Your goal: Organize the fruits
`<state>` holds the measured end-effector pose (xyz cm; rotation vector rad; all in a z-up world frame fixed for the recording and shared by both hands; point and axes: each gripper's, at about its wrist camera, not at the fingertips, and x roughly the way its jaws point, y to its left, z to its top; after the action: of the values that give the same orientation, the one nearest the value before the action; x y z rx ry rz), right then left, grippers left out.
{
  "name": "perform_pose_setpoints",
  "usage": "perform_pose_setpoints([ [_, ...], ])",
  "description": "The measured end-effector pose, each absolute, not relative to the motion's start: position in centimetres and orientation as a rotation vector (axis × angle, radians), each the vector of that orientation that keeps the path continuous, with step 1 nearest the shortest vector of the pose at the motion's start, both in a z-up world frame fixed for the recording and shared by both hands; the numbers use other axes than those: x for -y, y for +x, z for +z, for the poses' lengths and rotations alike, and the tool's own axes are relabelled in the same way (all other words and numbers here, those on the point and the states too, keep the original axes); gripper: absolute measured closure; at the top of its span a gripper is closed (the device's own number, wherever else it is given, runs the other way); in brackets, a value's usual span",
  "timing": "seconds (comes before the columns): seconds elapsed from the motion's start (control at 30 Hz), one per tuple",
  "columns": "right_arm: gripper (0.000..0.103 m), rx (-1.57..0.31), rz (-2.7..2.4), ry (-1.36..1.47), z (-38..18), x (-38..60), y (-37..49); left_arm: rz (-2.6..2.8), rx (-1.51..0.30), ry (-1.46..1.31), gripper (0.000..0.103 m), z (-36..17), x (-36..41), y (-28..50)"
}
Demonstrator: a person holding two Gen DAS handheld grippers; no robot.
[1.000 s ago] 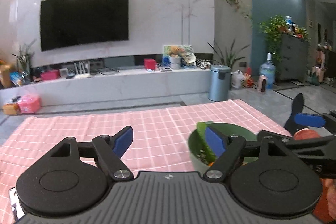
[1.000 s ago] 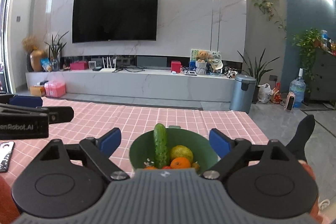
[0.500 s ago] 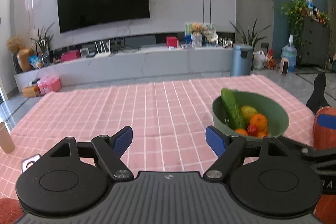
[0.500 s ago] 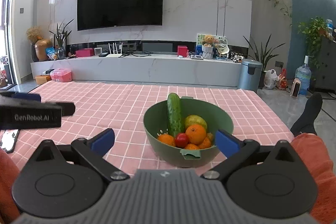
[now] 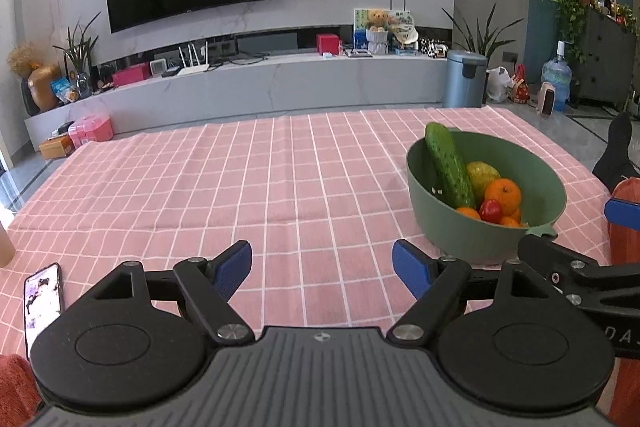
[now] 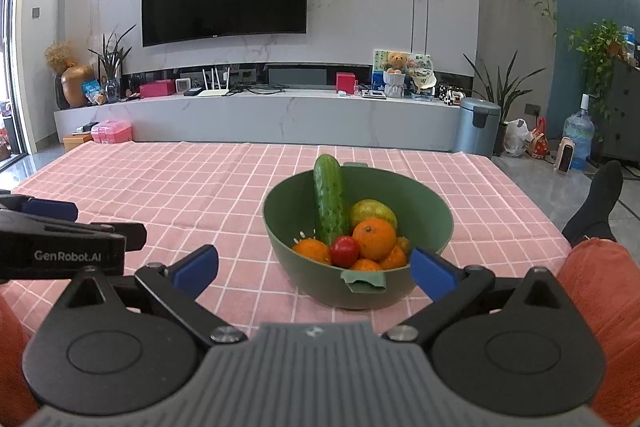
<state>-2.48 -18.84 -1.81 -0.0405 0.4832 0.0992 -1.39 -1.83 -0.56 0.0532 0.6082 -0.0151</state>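
Since a second earlier, both of our grippers had drawn back and tipped downward, so that the green bowl, which had been half hidden behind the jaws, now lay in full view on the desk under its pink checked cloth. We held the left gripper over bare cloth, its jaws spread apart with nothing between them, the bowl off to its right and well ahead of the right-hand blue pad. Our right gripper pointed straight at the bowl, its jaws likewise wide apart and empty, the two blue pads flanking the near wall of the bowl without touching it. Inside the bowl a cucumber leaned upright against the far rim, its tip rising above the edge. Just beside it sat a yellow-green fruit, with a large orange in front of that. A small red fruit nestled between the large orange and another orange at the left, and more oranges lay low against the near wall. In the left wrist view a phone lay flat on the cloth near the left edge, screen up, well apart from the bowl. The left gripper also showed at the left border of the right wrist view.
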Motion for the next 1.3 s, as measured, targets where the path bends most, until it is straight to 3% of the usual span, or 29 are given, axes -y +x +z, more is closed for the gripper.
perform_pose_setpoints([
  [1.3, 0.005, -0.478, 0.115, -0.045, -1.93, 18.85, -2.75, 0.014, -0.616, 0.050, 0.009, 0.21, 1.28, -1.59],
])
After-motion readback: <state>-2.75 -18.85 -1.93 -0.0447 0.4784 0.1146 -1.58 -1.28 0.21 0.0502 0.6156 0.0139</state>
